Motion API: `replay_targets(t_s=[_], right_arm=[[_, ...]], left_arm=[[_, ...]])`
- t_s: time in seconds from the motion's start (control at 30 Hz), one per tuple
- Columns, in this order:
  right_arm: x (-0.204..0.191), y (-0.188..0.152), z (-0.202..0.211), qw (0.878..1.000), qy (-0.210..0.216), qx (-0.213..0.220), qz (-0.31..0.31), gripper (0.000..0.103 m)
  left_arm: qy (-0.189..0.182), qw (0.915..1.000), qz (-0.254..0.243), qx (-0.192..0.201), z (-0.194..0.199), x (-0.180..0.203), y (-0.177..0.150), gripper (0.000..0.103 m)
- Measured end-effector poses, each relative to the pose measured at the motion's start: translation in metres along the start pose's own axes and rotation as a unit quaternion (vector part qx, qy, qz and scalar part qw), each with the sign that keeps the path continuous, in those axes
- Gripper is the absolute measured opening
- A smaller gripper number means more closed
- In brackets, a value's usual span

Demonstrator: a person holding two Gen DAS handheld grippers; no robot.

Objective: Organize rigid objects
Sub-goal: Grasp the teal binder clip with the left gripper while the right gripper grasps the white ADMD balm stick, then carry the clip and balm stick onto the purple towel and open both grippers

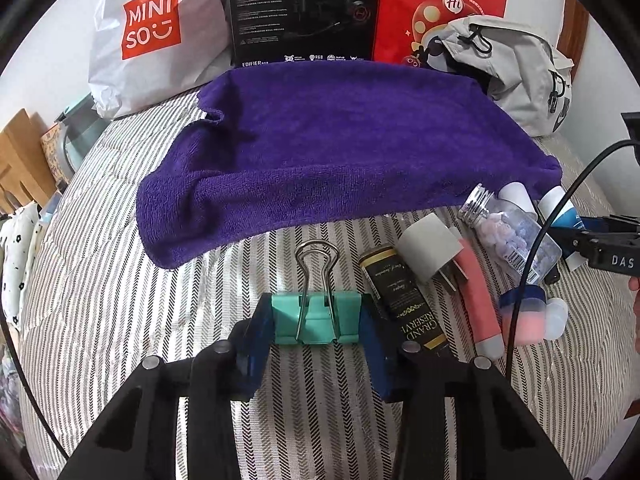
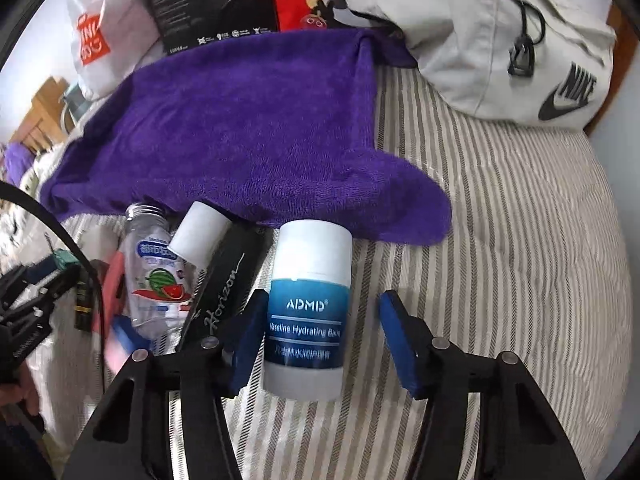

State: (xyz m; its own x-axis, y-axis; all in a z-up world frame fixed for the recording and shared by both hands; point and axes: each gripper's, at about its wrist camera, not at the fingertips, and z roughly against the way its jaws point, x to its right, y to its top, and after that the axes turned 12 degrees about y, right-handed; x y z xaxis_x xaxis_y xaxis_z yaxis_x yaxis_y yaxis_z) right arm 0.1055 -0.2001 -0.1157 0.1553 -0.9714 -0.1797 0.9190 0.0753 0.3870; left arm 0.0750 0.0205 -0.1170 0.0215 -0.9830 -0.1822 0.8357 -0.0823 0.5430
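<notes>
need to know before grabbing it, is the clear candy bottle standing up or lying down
Lying down. The clear bottle rests on its side on the striped bedcover, silver cap toward the purple towel.

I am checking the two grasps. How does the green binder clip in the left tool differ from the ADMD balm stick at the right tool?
The green binder clip is clamped between the left tool pads; the ADMD balm stick sits between the open right tool pads, a clear gap on one side. The clip is angular with wire handles; the stick is a smooth cylinder. The clip is teal; the stick is white and blue. Both are over the striped bedding.
</notes>
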Motion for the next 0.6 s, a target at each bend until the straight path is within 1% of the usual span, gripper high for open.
replay_targets(t_s=[0.03, 0.07, 0.1, 0.17, 0.23, 0.3, 0.4, 0.47, 0.6], right_arm=[[0.000, 0.000, 0.001, 1.000, 0.001, -0.001, 0.004, 0.052], [0.001, -0.001, 0.002, 1.000, 0.009, -0.003, 0.004, 0.043], [0.004, -0.002, 0.005, 1.000, 0.018, -0.002, 0.001, 0.037], [0.010, -0.002, 0.006, 0.999, 0.036, 0.003, -0.014, 0.037], [0.009, -0.002, 0.004, 0.999, 0.032, 0.010, -0.006, 0.036], [0.007, -0.002, 0.003, 1.000, 0.028, 0.007, 0.000, 0.036], [0.009, -0.002, 0.004, 0.999, 0.041, 0.001, -0.008, 0.036], [0.012, -0.005, 0.012, 0.999, 0.046, 0.002, -0.011, 0.036], [0.013, -0.008, 0.027, 0.999, 0.046, 0.004, -0.007, 0.036]], left_arm=[[0.000, 1.0000, -0.001, 0.000, 0.000, 0.000, 0.000, 0.039], [-0.001, 1.0000, -0.002, 0.000, 0.000, 0.000, 0.000, 0.039], [-0.001, 1.0000, -0.001, -0.001, 0.000, 0.000, 0.000, 0.039], [0.001, 1.0000, -0.003, -0.001, 0.000, 0.001, 0.001, 0.039], [0.000, 1.0000, -0.002, 0.000, -0.001, 0.000, 0.002, 0.039], [-0.005, 1.0000, 0.000, -0.002, -0.001, -0.001, 0.002, 0.039], [-0.018, 0.9997, 0.012, -0.009, 0.000, -0.008, 0.002, 0.039], [-0.022, 0.9994, 0.023, -0.013, 0.000, -0.014, 0.002, 0.039], [-0.015, 0.9991, 0.038, -0.014, 0.004, -0.027, 0.001, 0.039]])
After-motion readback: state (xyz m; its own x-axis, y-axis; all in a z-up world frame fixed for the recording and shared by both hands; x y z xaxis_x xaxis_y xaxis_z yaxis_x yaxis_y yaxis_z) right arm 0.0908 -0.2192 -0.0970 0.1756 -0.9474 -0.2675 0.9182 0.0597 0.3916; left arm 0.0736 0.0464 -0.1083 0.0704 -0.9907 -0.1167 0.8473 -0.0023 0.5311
